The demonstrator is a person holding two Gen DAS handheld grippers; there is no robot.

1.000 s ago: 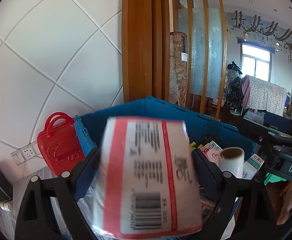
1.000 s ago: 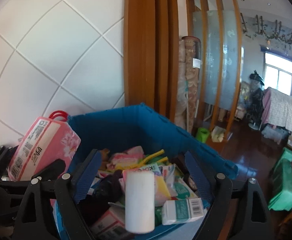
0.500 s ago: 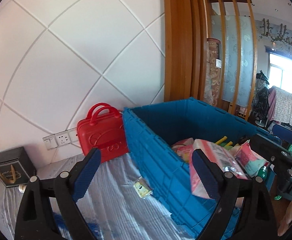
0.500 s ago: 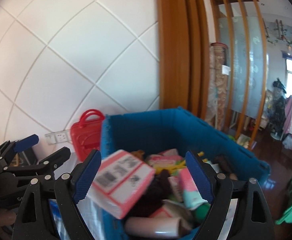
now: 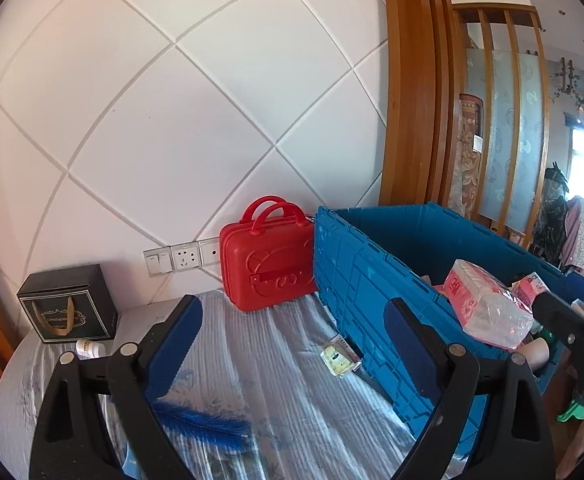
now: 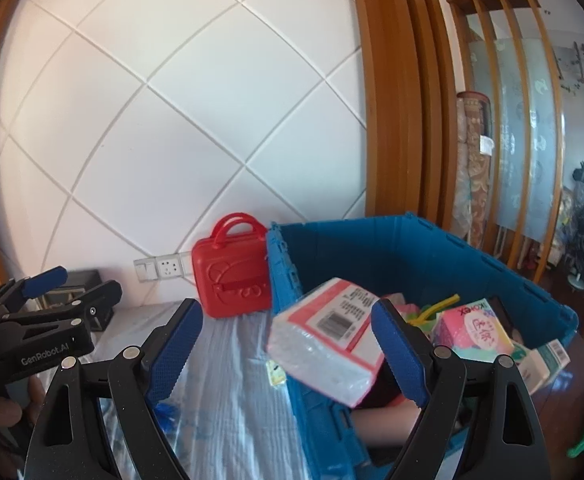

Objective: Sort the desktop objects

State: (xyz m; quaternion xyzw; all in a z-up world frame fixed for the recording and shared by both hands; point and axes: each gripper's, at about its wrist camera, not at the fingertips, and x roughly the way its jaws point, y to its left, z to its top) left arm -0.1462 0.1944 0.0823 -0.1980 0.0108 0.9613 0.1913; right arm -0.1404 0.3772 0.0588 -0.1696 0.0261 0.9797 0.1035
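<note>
My left gripper (image 5: 292, 346) is open and empty above the grey-blue tablecloth (image 5: 276, 380). My right gripper (image 6: 288, 348) is open too, and nothing is pressed by its pads. A blue crate (image 5: 355, 276) (image 6: 411, 248) stands on the right, full of packets. On its near corner a pink-and-white tissue pack (image 5: 483, 308) (image 6: 327, 340) lies tilted on the contents. Against the crate's outer wall rests a small clear packet (image 5: 339, 356) (image 6: 275, 372). A blue feather (image 5: 204, 424) (image 6: 168, 412) lies on the cloth near the fingers. In the right wrist view my left gripper (image 6: 84, 286) is at the far left.
A red toy suitcase (image 5: 268, 264) (image 6: 232, 280) stands against the wall beside the crate. A black gift box (image 5: 68, 304) and a small white bottle (image 5: 88, 348) sit at the table's left. Wall sockets (image 5: 180, 258) are behind. The crate holds a Kotex pack (image 6: 475, 328) and a yellow item (image 6: 439, 306).
The tissue pack has left my left gripper's jaws and dropped into the crate. The white roll between the right fingers fell in too. Both grippers have swung left, away from the crate.
</note>
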